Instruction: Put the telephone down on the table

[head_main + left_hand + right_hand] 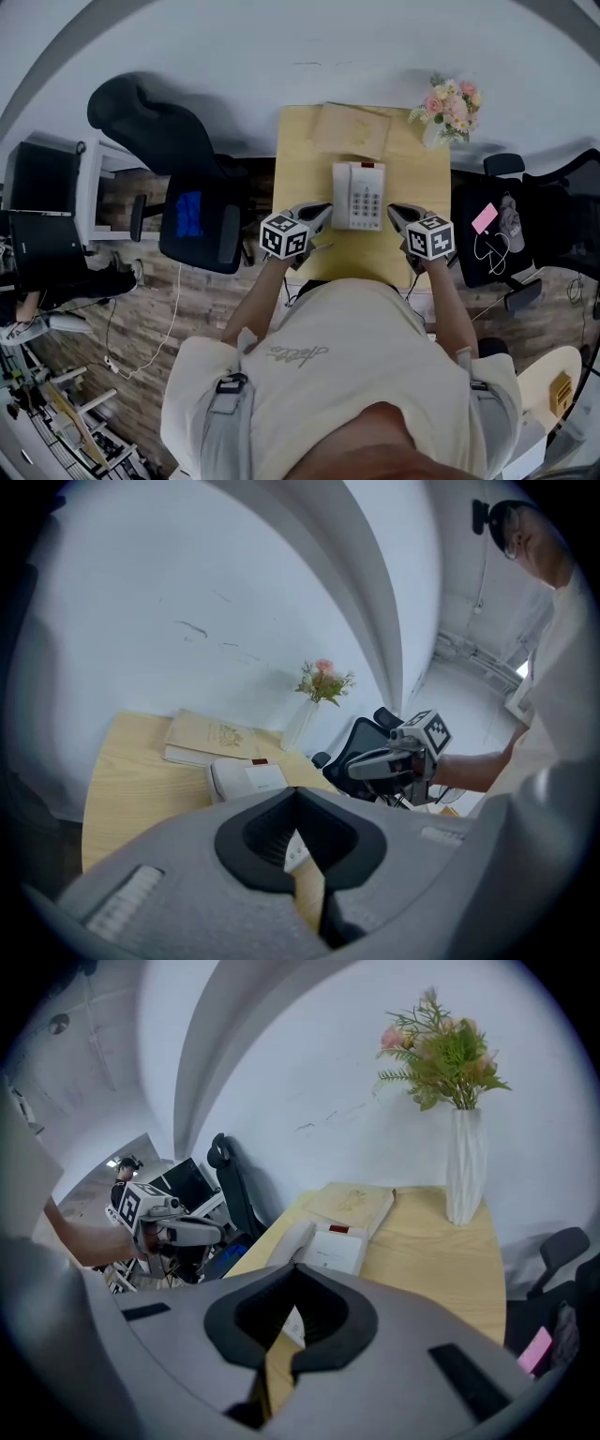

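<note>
The telephone (358, 195) lies mid-bench (298, 159), between the left hand-held gripper (322, 212) and the right hand-held gripper (395, 213), just beside each. Both grippers' jaws are closed and empty.

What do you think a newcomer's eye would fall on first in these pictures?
The white telephone sits in the middle of the light wooden table, with the left gripper and right gripper on either side of it, jaws shut on nothing. A vase of pink flowers stands at the table's far right corner, and a tan book lies just behind the telephone.
</note>
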`<state>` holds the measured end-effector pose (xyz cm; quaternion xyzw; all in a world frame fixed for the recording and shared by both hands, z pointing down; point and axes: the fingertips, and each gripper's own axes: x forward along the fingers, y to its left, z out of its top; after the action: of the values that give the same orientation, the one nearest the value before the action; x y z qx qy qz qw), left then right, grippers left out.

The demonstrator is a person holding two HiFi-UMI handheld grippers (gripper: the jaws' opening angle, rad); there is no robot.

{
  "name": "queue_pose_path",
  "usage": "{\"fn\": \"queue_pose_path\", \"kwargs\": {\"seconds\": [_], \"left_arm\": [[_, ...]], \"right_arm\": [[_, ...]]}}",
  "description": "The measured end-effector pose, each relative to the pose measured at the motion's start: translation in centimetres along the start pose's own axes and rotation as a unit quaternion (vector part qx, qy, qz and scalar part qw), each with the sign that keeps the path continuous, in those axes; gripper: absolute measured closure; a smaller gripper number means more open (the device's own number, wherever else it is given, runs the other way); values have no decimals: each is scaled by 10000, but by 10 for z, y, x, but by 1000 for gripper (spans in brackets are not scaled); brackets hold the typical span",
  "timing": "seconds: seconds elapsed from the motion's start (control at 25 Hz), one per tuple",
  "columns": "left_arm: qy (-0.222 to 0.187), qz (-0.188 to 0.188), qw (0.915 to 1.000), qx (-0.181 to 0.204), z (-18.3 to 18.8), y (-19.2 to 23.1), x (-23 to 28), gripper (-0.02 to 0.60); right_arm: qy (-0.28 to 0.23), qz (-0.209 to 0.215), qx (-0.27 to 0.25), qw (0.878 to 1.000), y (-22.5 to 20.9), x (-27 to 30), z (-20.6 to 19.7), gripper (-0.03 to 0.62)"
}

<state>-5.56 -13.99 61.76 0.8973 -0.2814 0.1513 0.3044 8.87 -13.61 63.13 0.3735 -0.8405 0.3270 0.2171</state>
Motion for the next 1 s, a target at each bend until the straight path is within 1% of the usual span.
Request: {"fn": "queue_pose_path", "kwargs": {"seconds": [0.24, 0.4, 0.52, 0.64, 0.72, 0.88, 1.0], "left_arm": [[-168, 85, 9998, 12, 16, -2, -13, 565], [-190, 123, 9997, 116, 27, -4, -20, 565], [-242, 67, 9993, 270, 37, -9, -24, 565], [-348, 130, 9986, 387, 47, -11, -28, 565], [-389, 204, 9977, 523, 54, -11, -31, 565], [-440, 402, 9939, 928, 72, -10, -42, 565], [-567, 555, 9914, 1043, 87, -8, -50, 565]], "right_arm": [[-102, -78, -218, 9997, 9, -9, 15, 593], [-196, -130, -283, 9993, 10, -13, 26, 593], [-245, -155, -309, 9991, 13, -18, 33, 594], [-289, -194, -409, 9986, 14, -24, 41, 594], [-371, -216, -488, 9979, 16, -29, 48, 594], [-580, -225, -629, 9961, 25, -42, 66, 594], [-752, -287, -711, 9942, 28, -55, 78, 594]]}}
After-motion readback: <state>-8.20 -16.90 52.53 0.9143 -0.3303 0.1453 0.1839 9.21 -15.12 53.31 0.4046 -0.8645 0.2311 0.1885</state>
